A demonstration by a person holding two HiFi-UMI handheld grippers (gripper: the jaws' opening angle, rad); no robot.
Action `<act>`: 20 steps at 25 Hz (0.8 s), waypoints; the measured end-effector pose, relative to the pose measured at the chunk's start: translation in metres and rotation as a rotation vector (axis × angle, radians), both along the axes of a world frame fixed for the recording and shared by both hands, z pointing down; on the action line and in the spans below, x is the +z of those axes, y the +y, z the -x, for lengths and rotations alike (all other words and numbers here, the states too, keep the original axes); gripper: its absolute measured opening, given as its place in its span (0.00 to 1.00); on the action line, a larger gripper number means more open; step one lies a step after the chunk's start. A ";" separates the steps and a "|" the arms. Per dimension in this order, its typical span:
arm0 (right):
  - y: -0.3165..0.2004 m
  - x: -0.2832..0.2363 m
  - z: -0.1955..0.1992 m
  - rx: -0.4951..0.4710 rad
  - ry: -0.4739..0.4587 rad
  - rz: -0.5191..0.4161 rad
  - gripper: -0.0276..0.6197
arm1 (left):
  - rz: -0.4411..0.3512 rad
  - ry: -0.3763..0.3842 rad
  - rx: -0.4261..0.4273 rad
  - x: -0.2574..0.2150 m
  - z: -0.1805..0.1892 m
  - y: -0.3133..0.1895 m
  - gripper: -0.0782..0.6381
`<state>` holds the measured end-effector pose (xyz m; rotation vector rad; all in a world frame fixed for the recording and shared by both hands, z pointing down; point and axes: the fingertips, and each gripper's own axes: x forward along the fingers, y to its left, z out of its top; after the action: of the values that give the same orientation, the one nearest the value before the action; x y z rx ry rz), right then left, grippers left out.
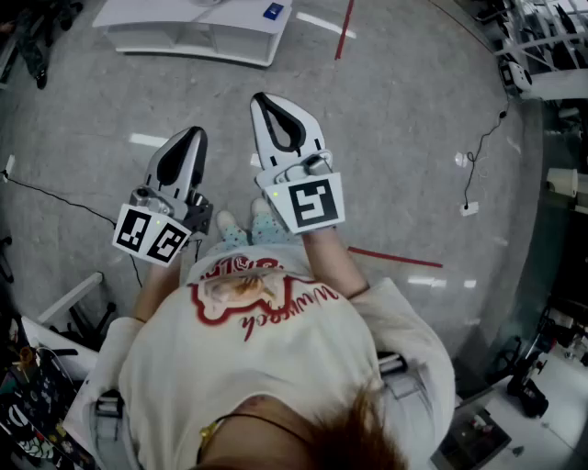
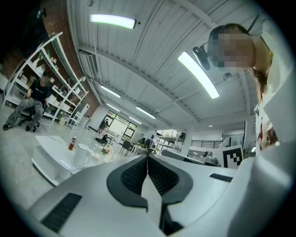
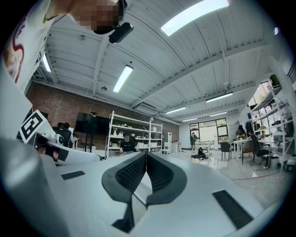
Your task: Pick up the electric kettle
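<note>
Both tools were shut and empty. In the left gripper view, the left gripper [image 2: 148, 158] had its two smooth white plastic jaws brought together at the tips, and the black pads [image 2: 135, 174], finely ribbed and curved like a pair of shells, met along a thin line with nothing caught between them. The right gripper [image 3: 146, 155] looked the same in its own view: white shells closed tip to tip, with the dark ridged pads [image 3: 130, 174] pressed against each other.

From the head view, the left gripper [image 1: 195, 134] and the right gripper [image 1: 261, 97] were held side by side in front of the person's white shirt [image 1: 266, 358], which carried a red print. Each ended in a pointed black loop, and each had a cube [image 1: 310, 204] with bold black-and-white square markers at its back. Below them lay a glossy grey floor [image 1: 413, 128] with a speckled stone look, crossed by a thin red line [image 1: 345, 27] and a loose black cable [image 1: 481, 156].

The kettle [image 2: 82, 155], a rounded white jug with a handle, stood well apart from both tools on a low white table [image 2: 46, 163] with a flat top, seen at the left of the left gripper view. A small bottle [image 2: 71, 143] of brown liquid stood near it on the same table.
</note>
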<state>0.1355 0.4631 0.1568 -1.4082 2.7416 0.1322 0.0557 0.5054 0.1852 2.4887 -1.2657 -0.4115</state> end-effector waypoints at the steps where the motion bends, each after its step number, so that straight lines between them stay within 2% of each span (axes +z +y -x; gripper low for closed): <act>1: 0.001 -0.001 0.000 0.000 0.000 -0.001 0.07 | 0.000 0.001 -0.001 0.000 0.000 0.001 0.13; 12: 0.007 -0.003 0.000 -0.004 0.000 -0.006 0.07 | -0.012 -0.003 -0.010 -0.004 0.002 0.008 0.13; 17: 0.012 -0.015 -0.003 -0.009 -0.087 -0.024 0.07 | -0.007 -0.009 -0.009 -0.001 0.003 0.009 0.13; 20: 0.011 -0.018 -0.008 -0.023 -0.102 -0.028 0.07 | -0.006 -0.011 -0.015 0.001 0.001 0.008 0.13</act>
<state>0.1435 0.4736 0.1390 -1.3366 2.6622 0.0940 0.0546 0.5138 0.1860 2.4909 -1.2899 -0.4067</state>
